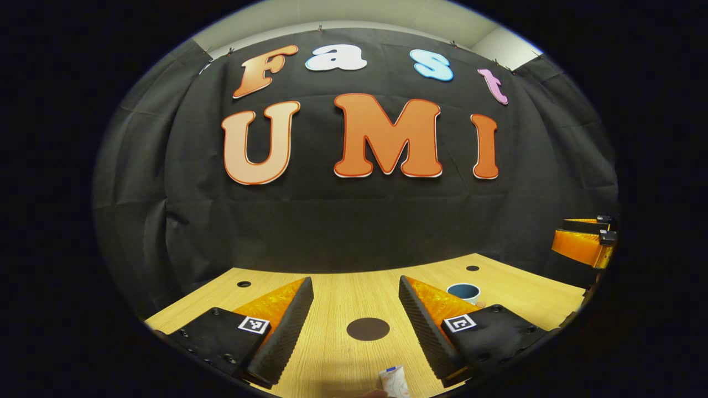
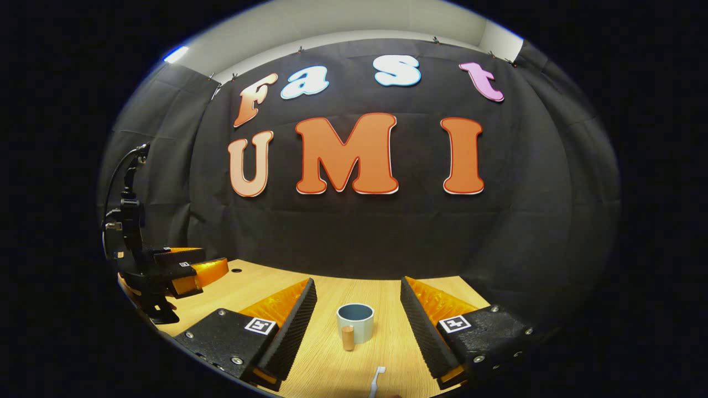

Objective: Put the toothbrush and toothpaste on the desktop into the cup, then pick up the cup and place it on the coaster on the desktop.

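Wood desktop [image 2: 387, 342]: nothing done yet. Cup [image 2: 355, 322] empty, toothbrush [image 2: 376, 380] lying near right gripper [image 2: 357, 326]; toothpaste [image 1: 394, 381] near left gripper [image 1: 354, 326], coaster [image 1: 368, 329] just beyond. Both grippers' fingers apart, holding nothing.

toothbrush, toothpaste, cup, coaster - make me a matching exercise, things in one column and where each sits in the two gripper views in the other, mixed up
Things:
1. toothbrush
2. toothpaste
3. cup
4. coaster

Places:
A. dark round disc on the desktop between the left gripper's fingers
B. upright, centred between the right gripper's fingers, a small wooden cylinder in front of it
C. at the bottom edge of the left gripper view, lying on the wood
D. at the bottom edge of the right gripper view, nearer than the cup

Pairs: 1-D, 2-C, 3-B, 4-A
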Available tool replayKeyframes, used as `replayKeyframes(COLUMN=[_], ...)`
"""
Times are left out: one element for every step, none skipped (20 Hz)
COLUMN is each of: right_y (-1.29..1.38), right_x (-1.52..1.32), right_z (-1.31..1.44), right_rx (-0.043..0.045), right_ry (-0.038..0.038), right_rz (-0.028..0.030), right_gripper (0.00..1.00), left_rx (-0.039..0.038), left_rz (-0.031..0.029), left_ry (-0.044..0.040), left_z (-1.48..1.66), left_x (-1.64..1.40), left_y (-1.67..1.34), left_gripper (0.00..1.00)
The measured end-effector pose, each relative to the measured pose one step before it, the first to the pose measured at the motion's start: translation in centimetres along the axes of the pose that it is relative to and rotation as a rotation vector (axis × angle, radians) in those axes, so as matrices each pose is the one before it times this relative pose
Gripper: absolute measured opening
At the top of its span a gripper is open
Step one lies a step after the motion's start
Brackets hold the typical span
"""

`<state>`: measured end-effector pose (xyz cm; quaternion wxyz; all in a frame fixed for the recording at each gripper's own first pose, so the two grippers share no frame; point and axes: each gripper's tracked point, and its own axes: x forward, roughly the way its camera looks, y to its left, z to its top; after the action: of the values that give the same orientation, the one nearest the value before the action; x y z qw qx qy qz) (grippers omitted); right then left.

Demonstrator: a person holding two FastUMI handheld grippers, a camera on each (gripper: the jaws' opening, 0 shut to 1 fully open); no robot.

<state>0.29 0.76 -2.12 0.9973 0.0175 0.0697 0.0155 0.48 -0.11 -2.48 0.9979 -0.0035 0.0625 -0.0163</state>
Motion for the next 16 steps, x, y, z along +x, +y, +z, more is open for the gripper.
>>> replayKeyframes(right_y=[-0.135,-0.236,-0.200,-0.191,-0.103,-0.100,-0.018,0.239,0.062,-0.057,-0.069,-0.007,-0.125,-0.135,-0.149,-0.187], right_x=[0.118,0.159,0.116,0.187,0.132,0.253,0.210,0.278,0.179,0.179,0.090,0.061,0.114,0.222,0.219,0.268], right_z=[-0.461,-0.438,-0.641,-0.839,-1.007,-1.191,-1.169,-0.983,-0.597,-0.607,-0.592,-0.535,-0.479,-0.597,-0.723,-0.926], right_rx=[0.00023,0.00149,0.00197,0.00633,0.00993,0.01403,0.01186,0.00490,-0.00009,-0.00736,-0.00976,-0.01113,-0.00648,-0.00369,-0.00064,0.00401], right_ry=[0.02554,0.02699,0.03320,0.03999,0.04701,0.04584,0.04107,0.03565,0.02895,0.02486,0.02151,0.01952,0.01737,0.02443,0.02694,0.03274], right_rz=[0.00016,-0.00305,-0.00203,-0.00247,0.00061,-0.00248,0.00181,0.00631,0.00016,-0.00184,-0.00428,-0.00312,-0.00186,-0.00219,-0.00354,-0.00475], right_gripper=[0.92,0.92,0.92,0.92,0.92,0.92,0.92,0.92,0.92,0.92,0.92,0.92,0.92,0.92,0.92,0.92], left_rx=[-0.00305,-0.00685,-0.00771,-0.00509,-0.00142,-0.00549,-0.00882,-0.01050,-0.00917,-0.00718,-0.00486,0.00088,0.00413,0.00427,0.00174,-0.00260], left_rz=[-0.00574,-0.00711,-0.00955,-0.01114,-0.00258,0.00169,-0.01064,-0.01786,-0.01467,-0.00751,-0.00308,0.00144,0.00450,0.00194,-0.00211,-0.00414], left_ry=[0.01910,0.02277,0.02564,0.02755,0.03105,0.03851,0.04013,0.04166,0.04481,0.04110,0.03681,0.03014,0.02015,0.02147,0.02595,0.02601], left_z=[-0.431,-0.289,-0.550,-0.486,-0.785,-0.861,-1.045,-0.885,-1.219,-1.022,-1.054,-0.802,-0.725,-0.596,-0.808,-0.586], left_x=[0.092,0.044,0.066,0.155,0.271,0.118,0.331,0.151,0.280,0.233,0.470,0.292,0.056,0.073,0.110,-0.032], left_y=[-0.196,-0.120,-0.116,-0.235,-0.241,0.027,-0.266,-0.455,-0.459,-0.245,-0.092,0.059,0.225,0.087,0.020,-0.061], left_gripper=[0.98,0.98,0.98,0.98,0.99,0.95,0.98,0.99,0.99,0.99,0.99,0.99,0.99,0.99,0.96,0.99])
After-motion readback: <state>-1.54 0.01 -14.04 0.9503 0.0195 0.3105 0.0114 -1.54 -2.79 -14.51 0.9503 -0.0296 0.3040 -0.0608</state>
